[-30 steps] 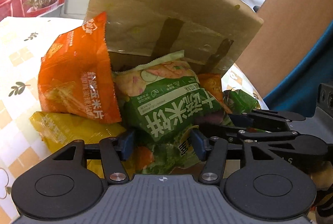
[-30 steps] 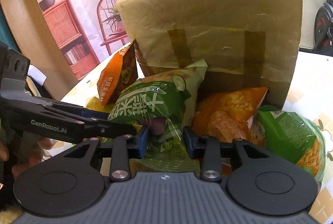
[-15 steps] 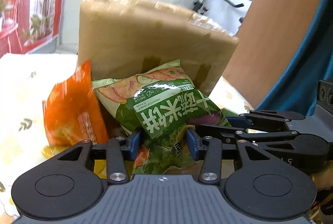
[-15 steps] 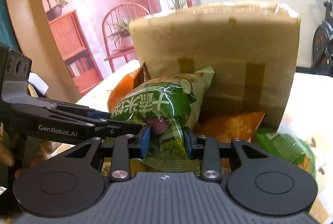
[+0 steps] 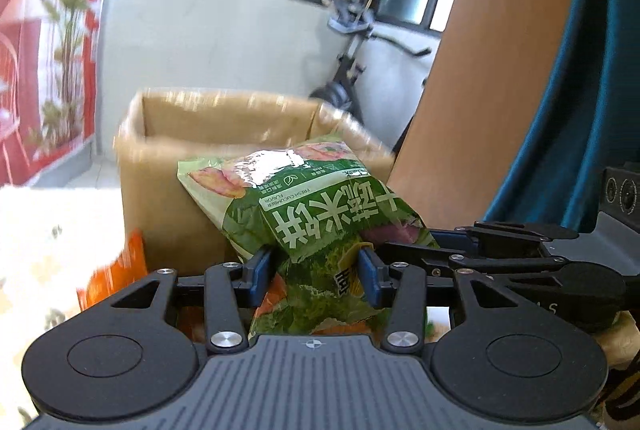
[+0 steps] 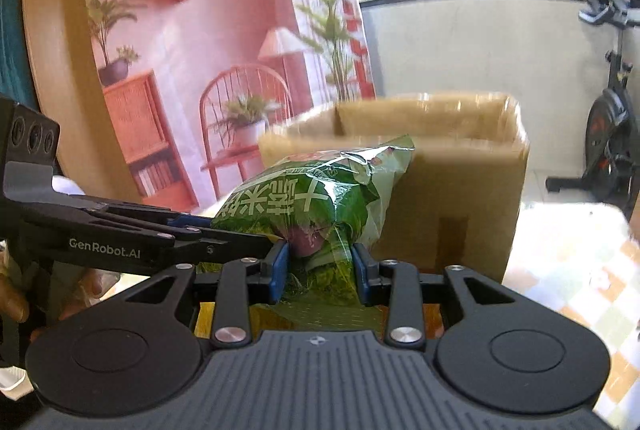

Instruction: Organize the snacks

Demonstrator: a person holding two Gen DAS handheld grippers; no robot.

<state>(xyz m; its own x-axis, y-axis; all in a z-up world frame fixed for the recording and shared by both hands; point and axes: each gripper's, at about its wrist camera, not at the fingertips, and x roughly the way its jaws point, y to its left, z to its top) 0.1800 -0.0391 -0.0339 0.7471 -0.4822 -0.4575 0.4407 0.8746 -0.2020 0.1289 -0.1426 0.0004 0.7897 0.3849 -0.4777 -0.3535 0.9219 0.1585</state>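
Note:
A green snack bag (image 5: 304, 206) with white lettering hangs in the air, held by both grippers at its near end. My left gripper (image 5: 316, 276) is shut on it, blue pads pressing its crumpled lower part. From the other side my right gripper (image 6: 318, 272) is shut on the same green snack bag (image 6: 320, 206). Behind the bag stands an open cardboard box (image 5: 180, 158), its rim about level with the bag's top; the cardboard box (image 6: 460, 190) also fills the middle of the right wrist view. The right gripper's fingers (image 5: 480, 250) reach in from the right in the left wrist view.
An orange snack bag (image 5: 120, 270) lies low at the left on the patterned tablecloth (image 6: 580, 262). A brown panel (image 5: 480, 90) and blue fabric rise at the right. An exercise bike (image 6: 608, 118) stands behind the table. A hand (image 6: 16, 302) holds the left gripper.
Both grippers have risen with the green bag, lifting it off the snack pile. The box now shows its open top, and the other bags have dropped out of sight.

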